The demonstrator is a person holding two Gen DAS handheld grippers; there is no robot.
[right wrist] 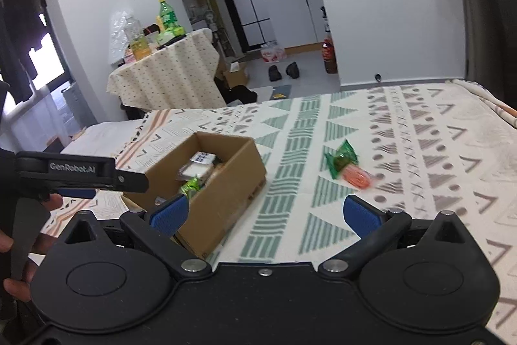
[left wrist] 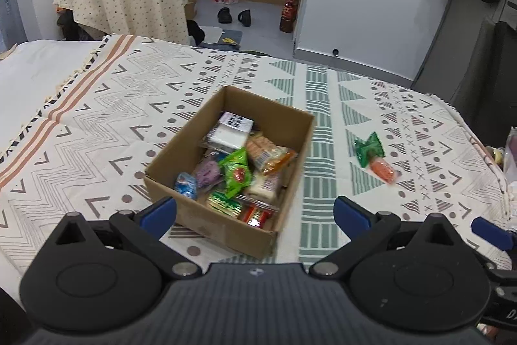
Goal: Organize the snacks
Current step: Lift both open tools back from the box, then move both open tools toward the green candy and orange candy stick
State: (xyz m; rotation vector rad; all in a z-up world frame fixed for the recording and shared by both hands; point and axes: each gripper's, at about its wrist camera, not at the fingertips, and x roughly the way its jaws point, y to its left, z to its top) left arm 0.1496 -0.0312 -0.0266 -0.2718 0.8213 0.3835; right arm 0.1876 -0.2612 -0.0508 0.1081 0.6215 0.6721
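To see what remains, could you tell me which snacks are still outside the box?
The green packet and orange packet, touching on the cloth right of the cardboard box.

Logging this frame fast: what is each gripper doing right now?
Left gripper: open, holding nothing.
Right gripper: open, holding nothing.

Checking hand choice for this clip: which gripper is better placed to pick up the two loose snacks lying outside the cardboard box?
Right, probably. The right gripper is open and aimed nearer the green wrapped snack and orange wrapped snack. The open left gripper faces the brown cardboard box.
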